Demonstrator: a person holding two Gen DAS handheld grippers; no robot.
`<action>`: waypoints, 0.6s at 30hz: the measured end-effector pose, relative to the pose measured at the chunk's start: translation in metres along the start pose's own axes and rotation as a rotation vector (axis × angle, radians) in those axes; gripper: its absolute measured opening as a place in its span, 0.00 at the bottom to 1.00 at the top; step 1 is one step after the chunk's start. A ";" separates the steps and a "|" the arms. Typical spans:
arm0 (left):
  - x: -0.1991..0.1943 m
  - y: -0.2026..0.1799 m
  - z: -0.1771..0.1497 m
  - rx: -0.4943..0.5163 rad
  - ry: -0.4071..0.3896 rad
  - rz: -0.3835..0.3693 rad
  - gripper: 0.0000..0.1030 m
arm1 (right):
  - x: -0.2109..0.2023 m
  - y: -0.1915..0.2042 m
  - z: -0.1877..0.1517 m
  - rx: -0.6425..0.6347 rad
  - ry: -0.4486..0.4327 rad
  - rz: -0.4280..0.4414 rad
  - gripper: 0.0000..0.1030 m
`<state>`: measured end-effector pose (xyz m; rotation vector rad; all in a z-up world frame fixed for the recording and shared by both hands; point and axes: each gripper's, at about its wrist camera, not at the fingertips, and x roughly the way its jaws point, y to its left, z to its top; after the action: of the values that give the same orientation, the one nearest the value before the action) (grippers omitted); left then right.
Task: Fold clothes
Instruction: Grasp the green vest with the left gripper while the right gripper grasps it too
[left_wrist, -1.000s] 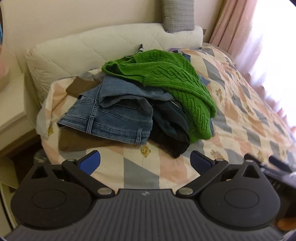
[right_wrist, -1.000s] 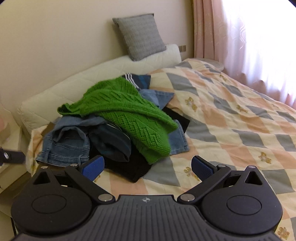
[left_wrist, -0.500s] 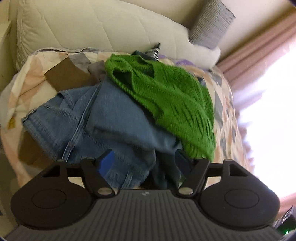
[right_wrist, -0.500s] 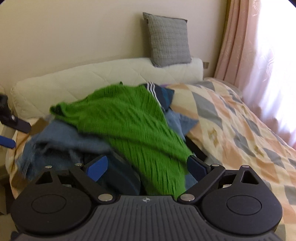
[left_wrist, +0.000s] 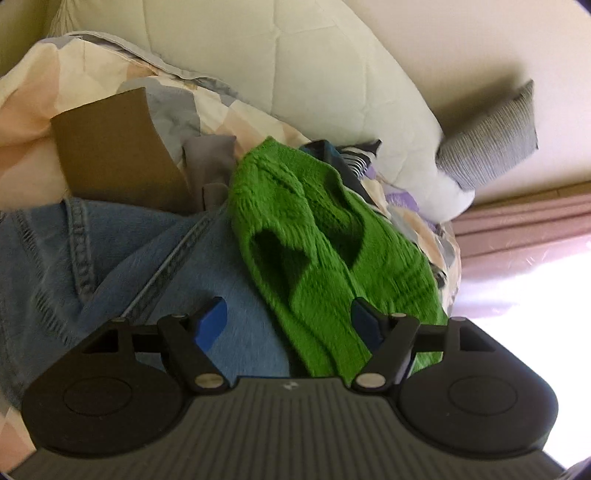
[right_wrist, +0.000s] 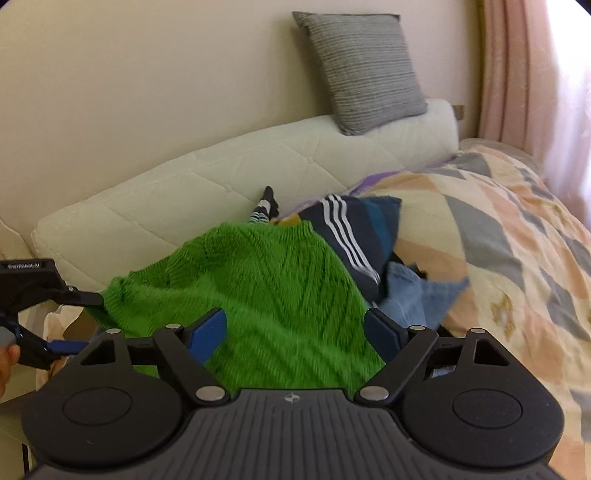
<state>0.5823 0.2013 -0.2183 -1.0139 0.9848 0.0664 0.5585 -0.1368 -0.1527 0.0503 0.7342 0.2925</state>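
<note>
**Green sweater lying under both grippers**

Blue-padded fingers (left_wrist: 212, 325) of the left gripper (left_wrist: 288, 321) are standing spread apart, gripping nothing, over the jeans (left_wrist: 110, 266) and the green knitted sweater (left_wrist: 317, 236). The right gripper (right_wrist: 295, 328) is likewise hanging wide open above the sweater. Beside it, a navy striped garment (right_wrist: 354, 236) is lying on the patterned bed quilt (right_wrist: 517, 236), with a grey cushion (right_wrist: 365, 66) leaning behind.

Green sweater (right_wrist: 258, 288) chunky rough knit; jeans (left_wrist: 110, 266) matt denim.
</note>
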 end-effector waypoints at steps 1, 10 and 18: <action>0.005 0.000 0.003 -0.001 -0.010 0.003 0.68 | 0.006 -0.001 0.006 -0.012 -0.001 0.005 0.80; 0.034 -0.007 0.019 0.005 -0.065 0.029 0.57 | 0.078 -0.004 0.053 -0.125 0.027 0.070 0.75; 0.025 -0.015 0.014 0.116 -0.090 -0.025 0.06 | 0.104 -0.043 0.042 0.113 0.137 0.252 0.21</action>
<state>0.6135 0.1942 -0.2242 -0.9088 0.8839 0.0333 0.6698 -0.1461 -0.1959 0.2334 0.8818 0.4987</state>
